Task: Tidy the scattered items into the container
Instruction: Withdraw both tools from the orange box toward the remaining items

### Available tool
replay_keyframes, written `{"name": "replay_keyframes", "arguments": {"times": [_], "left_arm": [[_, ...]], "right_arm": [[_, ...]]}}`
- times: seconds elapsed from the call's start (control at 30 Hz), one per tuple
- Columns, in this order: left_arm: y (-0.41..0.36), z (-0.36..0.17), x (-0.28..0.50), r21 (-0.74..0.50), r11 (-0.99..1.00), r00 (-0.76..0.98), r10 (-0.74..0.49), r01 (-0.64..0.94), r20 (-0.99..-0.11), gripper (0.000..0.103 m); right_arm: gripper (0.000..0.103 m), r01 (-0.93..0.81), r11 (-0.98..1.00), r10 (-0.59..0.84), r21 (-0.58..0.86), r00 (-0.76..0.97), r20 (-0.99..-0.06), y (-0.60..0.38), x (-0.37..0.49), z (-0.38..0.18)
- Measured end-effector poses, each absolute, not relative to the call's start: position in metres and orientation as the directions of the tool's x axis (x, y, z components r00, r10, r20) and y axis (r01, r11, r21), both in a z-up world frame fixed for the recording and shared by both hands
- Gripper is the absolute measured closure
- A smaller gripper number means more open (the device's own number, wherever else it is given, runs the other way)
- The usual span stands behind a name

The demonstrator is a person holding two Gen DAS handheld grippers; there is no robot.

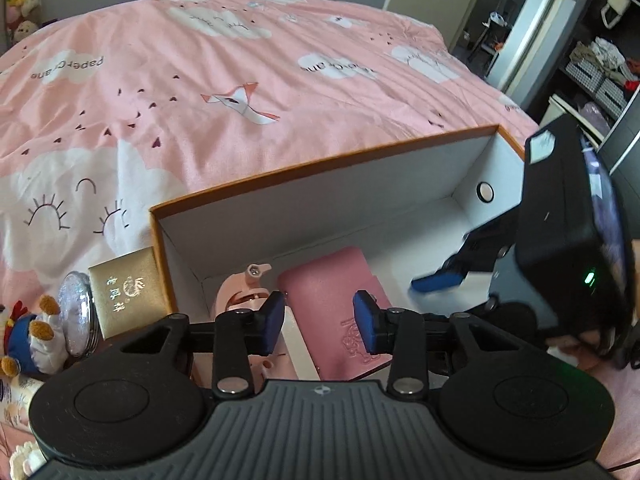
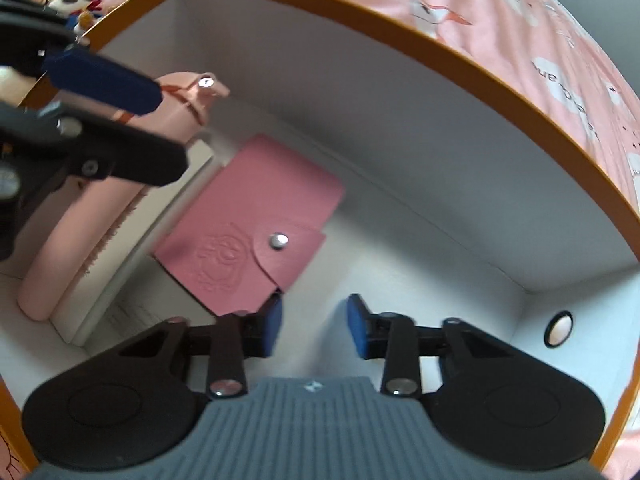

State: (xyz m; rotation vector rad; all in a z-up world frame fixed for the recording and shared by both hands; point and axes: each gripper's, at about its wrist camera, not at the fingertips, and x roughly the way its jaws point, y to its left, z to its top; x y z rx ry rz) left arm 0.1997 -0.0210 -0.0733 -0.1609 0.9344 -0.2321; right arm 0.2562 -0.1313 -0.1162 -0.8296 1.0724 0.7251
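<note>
An orange-rimmed box (image 1: pixel 320 159) with white walls (image 2: pixel 360 92) lies on the bed. On its floor are a pink snap wallet (image 2: pixel 248 232) (image 1: pixel 332 296), a pale pink bottle (image 2: pixel 76 224) (image 1: pixel 244 288) and a white flat pack (image 2: pixel 160 208) between them. My left gripper (image 1: pixel 320 320) hovers open above the wallet's left part and the pack, with nothing held between its pads. In the right wrist view its blue pad (image 2: pixel 104 80) hangs over the bottle's cap. My right gripper (image 2: pixel 316 328) is open and empty inside the box, just right of the wallet. One of its blue fingers (image 1: pixel 436 280) shows, blurred.
Outside the box's left wall are a gold gift box (image 1: pixel 128 296), a glittery round case (image 1: pixel 76 312) and a plush toy (image 1: pixel 28 340). The pink patterned bedcover (image 1: pixel 240 80) stretches beyond. Dark shelves (image 1: pixel 600 80) and a doorway stand at the right.
</note>
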Motion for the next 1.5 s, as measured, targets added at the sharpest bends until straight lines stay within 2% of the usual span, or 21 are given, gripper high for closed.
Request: {"name": "replay_keyframes", "arguments": {"times": [0.1,0.2,0.33,0.47,0.6,0.7,0.83,0.93,0.97,1.13,1.5], "left_arm": [[-0.017,-0.069,0.195,-0.251,0.959,0.583,-0.279,0.131,-0.763,0.059],[-0.014,-0.064,0.19,-0.252,0.958,0.598,-0.282,0.135,-0.75,0.059],[-0.013,-0.058,0.184,-0.24,0.961,0.611,-0.271,0.134,-0.744,0.059],[-0.013,-0.052,0.178,-0.227,0.964,0.616,-0.265,0.14,-0.742,0.059],[-0.012,-0.044,0.171,-0.212,0.966,0.622,-0.258,0.148,-0.739,0.059],[-0.009,-0.036,0.164,-0.217,0.964,0.629,-0.266,0.156,-0.73,0.059],[-0.004,-0.025,0.154,-0.209,0.964,0.649,-0.264,0.163,-0.713,0.06],[0.005,-0.018,0.144,-0.207,0.965,0.664,-0.262,0.163,-0.7,0.06],[0.01,-0.015,0.141,-0.207,0.966,0.668,-0.259,0.157,-0.698,0.06],[0.034,-0.008,0.123,-0.178,0.976,0.683,-0.213,0.122,-0.698,0.06],[0.093,0.001,0.085,-0.145,0.989,0.69,-0.133,0.04,-0.711,0.06]], "right_arm": [[0.067,-0.835,0.492,0.094,-0.248,0.334,-0.938,-0.129,0.253,-0.115],[0.059,-0.81,0.526,0.09,-0.258,0.355,-0.931,-0.13,0.253,-0.106],[0.043,-0.789,0.569,0.132,-0.23,0.364,-0.922,-0.133,0.248,-0.089],[0.037,-0.776,0.584,0.18,-0.237,0.409,-0.895,-0.134,0.232,-0.072],[0.035,-0.751,0.612,0.22,-0.248,0.462,-0.859,-0.139,0.216,-0.054],[0.035,-0.723,0.662,0.28,-0.199,0.485,-0.828,-0.148,0.211,-0.041],[0.024,-0.65,0.755,0.363,-0.088,0.525,-0.77,-0.166,0.193,-0.017],[0.022,-0.617,0.786,0.414,-0.032,0.565,-0.714,-0.173,0.181,-0.004],[0.019,-0.618,0.786,0.433,-0.015,0.567,-0.701,-0.173,0.178,-0.002],[0.015,-0.618,0.786,0.47,0.015,0.581,-0.665,-0.167,0.159,0.001],[0.016,-0.675,0.733,0.525,0.085,0.482,-0.701,-0.129,0.131,-0.013]]}}
